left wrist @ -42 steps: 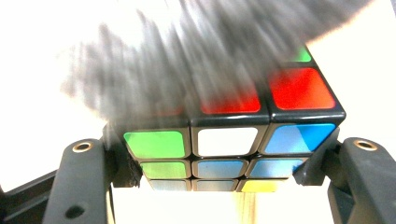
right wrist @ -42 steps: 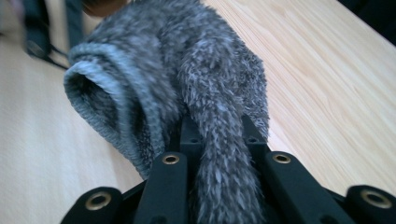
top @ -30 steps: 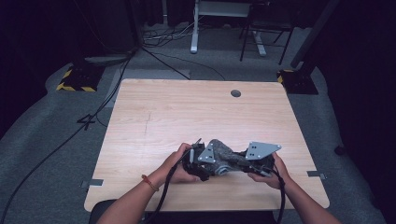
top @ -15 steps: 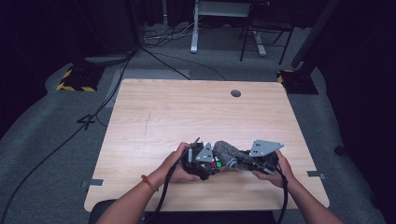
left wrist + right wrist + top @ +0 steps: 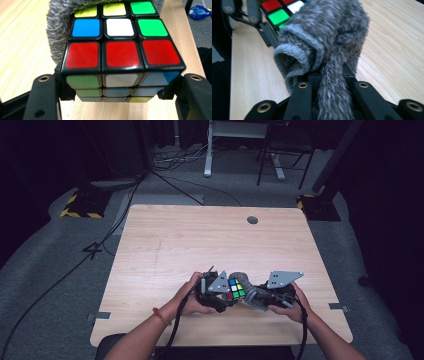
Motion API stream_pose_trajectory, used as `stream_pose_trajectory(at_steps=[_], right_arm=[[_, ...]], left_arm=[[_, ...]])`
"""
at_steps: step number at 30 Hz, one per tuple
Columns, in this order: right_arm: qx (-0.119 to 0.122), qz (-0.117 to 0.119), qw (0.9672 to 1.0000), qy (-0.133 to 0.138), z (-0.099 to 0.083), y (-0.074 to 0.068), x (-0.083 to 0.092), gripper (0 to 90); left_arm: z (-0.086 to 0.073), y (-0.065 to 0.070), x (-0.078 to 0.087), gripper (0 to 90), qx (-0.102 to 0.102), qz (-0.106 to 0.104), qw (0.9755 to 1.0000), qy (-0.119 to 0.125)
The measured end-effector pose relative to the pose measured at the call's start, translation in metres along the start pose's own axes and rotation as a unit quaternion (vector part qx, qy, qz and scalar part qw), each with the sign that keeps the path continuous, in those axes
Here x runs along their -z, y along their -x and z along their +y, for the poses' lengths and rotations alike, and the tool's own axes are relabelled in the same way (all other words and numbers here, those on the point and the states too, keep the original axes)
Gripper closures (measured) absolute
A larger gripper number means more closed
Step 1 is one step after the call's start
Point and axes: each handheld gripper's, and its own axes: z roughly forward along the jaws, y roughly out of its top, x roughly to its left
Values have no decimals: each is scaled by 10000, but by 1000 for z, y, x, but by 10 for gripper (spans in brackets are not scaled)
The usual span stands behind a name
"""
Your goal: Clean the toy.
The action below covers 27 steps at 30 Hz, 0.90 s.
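High view: the wooden table (image 5: 200, 240) sits in a dark room with grey carpet (image 5: 50, 270), cables and a desk frame beyond its far edge, and both tools meet near the person's edge. Between them lies a grey sock (image 5: 324, 37), fuzzy and thick, its open cuff rolled toward the right gripper (image 5: 332, 82), whose jaws are pinched together on a bunched strand of the knit. That grip looks meant to hold the sock's mouth steady and stretched. Straight ahead of the left gripper (image 5: 120, 87), the puzzle cube (image 5: 120, 52) is clamped by its lower layers between the two black jaws, red row nearest, with the sock arching over its far side. Holding the cube low seems to leave its top free to slide into the cloth; by my reading the cube is partway to being tucked in. Nothing else lies on the boards near either tool.
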Motion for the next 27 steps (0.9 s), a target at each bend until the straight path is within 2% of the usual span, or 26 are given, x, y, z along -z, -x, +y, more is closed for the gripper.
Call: stream_pose_trajectory(at_steps=[4, 8, 13, 15, 17, 21, 25, 27], right_arm=[[-13, 124, 9999, 106, 0, 0, -2, 772], [75, 103, 9999, 100, 2, -5, -2, 772], [100, 182, 9992, 330, 8, -8, 1, 772], [228, 162, 9992, 270, 11, -12, -1, 771], [309, 132, 9991, 243, 11, -15, -1, 771], [364, -95, 9993, 1, 7, -9, 0, 770], [259, -207, 9984, -454, -9, 4, -6, 770], [172, -189, 9981, -552, -14, 8, -8, 769]], left_arm=[[-1, 2, -5, 330, -86, 34, 9999, -114], [-1, 3, -6, 328, -74, 27, 9999, -145], [0, 5, -11, 325, -155, 108, 9994, -280], [0, 6, -13, 326, -223, 92, 9990, -369], [-1, 6, -13, 328, -208, 70, 9991, -351], [0, 7, -11, 330, -217, 98, 9993, -300], [0, 5, -6, 332, -189, 164, 9994, -221], [0, 3, -3, 333, -132, 175, 9996, -187]])
